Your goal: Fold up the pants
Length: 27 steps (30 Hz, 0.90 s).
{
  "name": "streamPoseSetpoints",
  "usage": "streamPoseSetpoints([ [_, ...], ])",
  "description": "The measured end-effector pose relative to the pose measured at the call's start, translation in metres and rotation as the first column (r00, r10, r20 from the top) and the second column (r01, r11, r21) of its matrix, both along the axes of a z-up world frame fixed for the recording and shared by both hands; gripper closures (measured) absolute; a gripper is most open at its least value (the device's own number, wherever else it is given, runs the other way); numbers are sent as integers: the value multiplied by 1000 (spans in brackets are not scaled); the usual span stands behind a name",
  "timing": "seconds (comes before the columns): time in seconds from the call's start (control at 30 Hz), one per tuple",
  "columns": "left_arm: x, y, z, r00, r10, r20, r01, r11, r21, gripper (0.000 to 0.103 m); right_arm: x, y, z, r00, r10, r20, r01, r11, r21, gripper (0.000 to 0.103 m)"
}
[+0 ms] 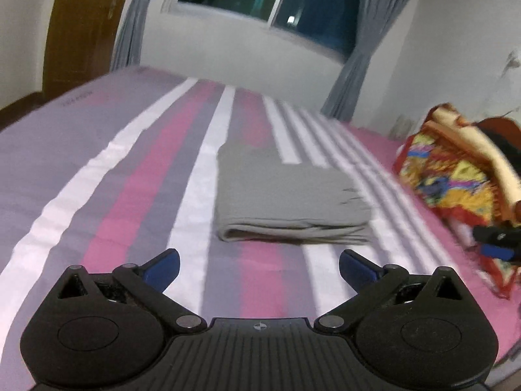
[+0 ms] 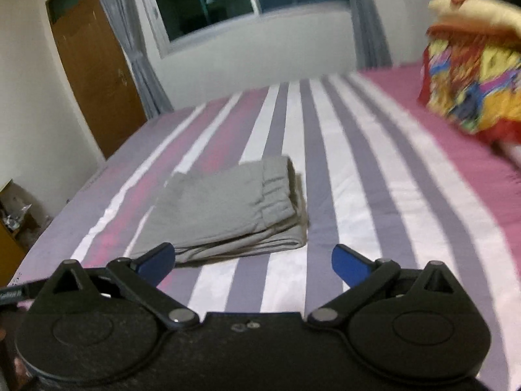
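Grey pants [image 1: 286, 198] lie folded into a compact stack on the striped bed [image 1: 114, 176]. My left gripper [image 1: 259, 268] hovers above the bed on the near side of the stack, jaws wide open with nothing between the blue pads [image 1: 164, 268]. In the right wrist view the same folded pants [image 2: 228, 211] rest ahead and slightly left, elastic waistband on top. My right gripper [image 2: 252, 262] is open too, clear of the cloth, with bare sheet between its fingers. A part of the right gripper [image 1: 498, 242] shows at the right edge of the left wrist view.
A bright multicoloured blanket [image 1: 456, 169] is heaped at the right side of the bed [image 2: 390, 163], also seen as the blanket [image 2: 475, 75] in the right wrist view. A window [image 2: 208, 3] with grey curtains [image 2: 136, 55] and a brown door [image 2: 94, 68] stand beyond the bed.
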<state>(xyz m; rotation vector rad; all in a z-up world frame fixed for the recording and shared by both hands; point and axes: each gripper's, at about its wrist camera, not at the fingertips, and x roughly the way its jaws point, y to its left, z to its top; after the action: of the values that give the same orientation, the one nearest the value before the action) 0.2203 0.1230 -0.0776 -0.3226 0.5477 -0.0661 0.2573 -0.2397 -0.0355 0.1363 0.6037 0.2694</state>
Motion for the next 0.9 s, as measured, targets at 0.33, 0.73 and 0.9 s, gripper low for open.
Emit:
streamPoseSetpoints([
  [0.33,-134,-16,61,990,74,120,-73,997,-12,0,-132,20,44,988,32,149,-12,991,-134,0],
  [0.73,-269,-55,114,959,15,284,-24,999,28,0,-262,12,72,965,19,262,11,994,-111,0],
  [0.9,-295,-56,113,955,32,296,-46,998,40,0,-291,-4,80,946,-2,323,28,997,-76,0],
])
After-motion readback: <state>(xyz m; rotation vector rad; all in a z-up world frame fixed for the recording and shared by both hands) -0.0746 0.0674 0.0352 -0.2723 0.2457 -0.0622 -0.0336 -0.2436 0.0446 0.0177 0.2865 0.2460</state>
